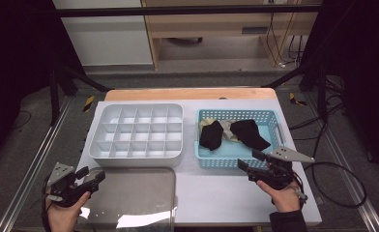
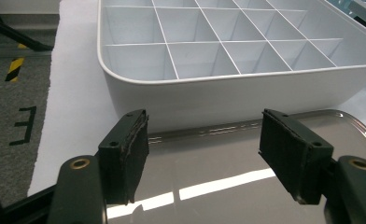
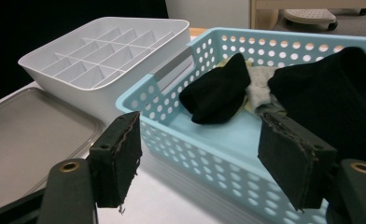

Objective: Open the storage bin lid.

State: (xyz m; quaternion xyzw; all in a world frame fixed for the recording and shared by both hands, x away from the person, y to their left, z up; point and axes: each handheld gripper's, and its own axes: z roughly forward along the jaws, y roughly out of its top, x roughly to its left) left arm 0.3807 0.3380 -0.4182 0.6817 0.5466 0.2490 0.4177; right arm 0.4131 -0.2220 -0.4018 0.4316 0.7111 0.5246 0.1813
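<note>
Socks [image 1: 211,134], black, soft and light by the look, heaped in blue basket [image 1: 274,121] at right of tabletop [image 1: 211,193]; likely to sag and drape when lifted, so best pinched at a raised fold rather than a flat edge.

High view: right gripper [image 1: 251,159] just at near rim of basket, open, nothing between the pads, socks a little beyond it toward the far side. Left gripper [image 1: 91,176] open too, over near-left corner of grey tray [image 1: 139,193], well apart from socks. White divided box [image 1: 137,130] at left of basket, cells bare.

Left gripper view: gripper [image 2: 203,154] wide apart above tray [image 2: 218,177], box wall [image 2: 246,93] just beyond.

Right gripper view: gripper [image 3: 204,163] gaping, empty, looking over perforated basket wall [image 3: 195,144]; one sock [image 3: 218,91] lying mid-basket, another dark sock [image 3: 330,93] nearer and to the right, pale cloth [image 3: 260,88] between them. Nearer sock probably the easier grab.
</note>
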